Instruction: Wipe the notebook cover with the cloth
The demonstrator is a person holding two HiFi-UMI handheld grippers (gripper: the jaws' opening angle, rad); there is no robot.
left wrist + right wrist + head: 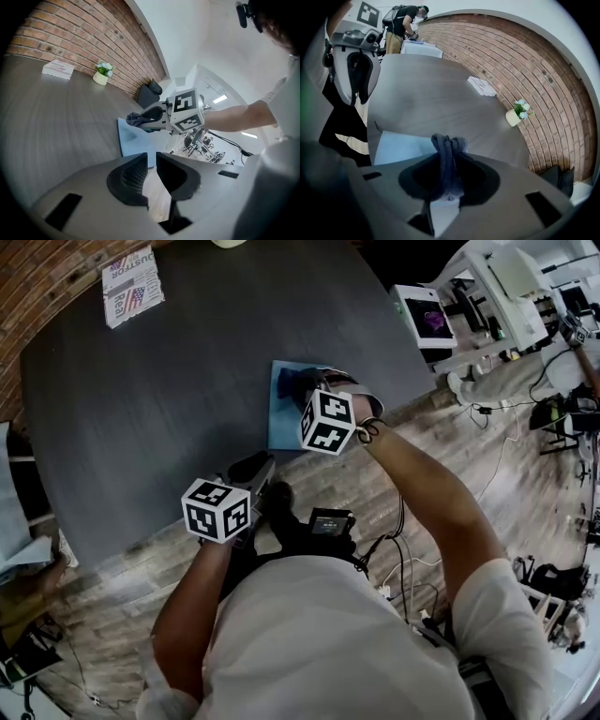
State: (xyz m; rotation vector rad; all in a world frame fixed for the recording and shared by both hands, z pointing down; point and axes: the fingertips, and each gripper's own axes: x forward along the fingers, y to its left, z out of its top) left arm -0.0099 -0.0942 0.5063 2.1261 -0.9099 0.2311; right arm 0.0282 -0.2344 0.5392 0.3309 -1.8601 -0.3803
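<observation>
A light blue notebook [279, 418] lies flat near the right edge of the dark round table [169, 390]. My right gripper [302, 382] is over its far end, shut on a bunched dark blue cloth [292, 381]. In the right gripper view the cloth [446, 149] is pinched between the jaws, right above the notebook [398, 147]. My left gripper [251, 470] hangs at the table's near edge, short of the notebook, jaws close together with nothing between them. The left gripper view shows the notebook [133, 140] and the cloth [135, 118] ahead.
A printed booklet [131, 284] lies at the table's far left, and a small potted plant [514, 115] stands at the far rim by the brick wall. Beyond the table a person [403, 23] stands at a white table. Desks and cables crowd the floor at right.
</observation>
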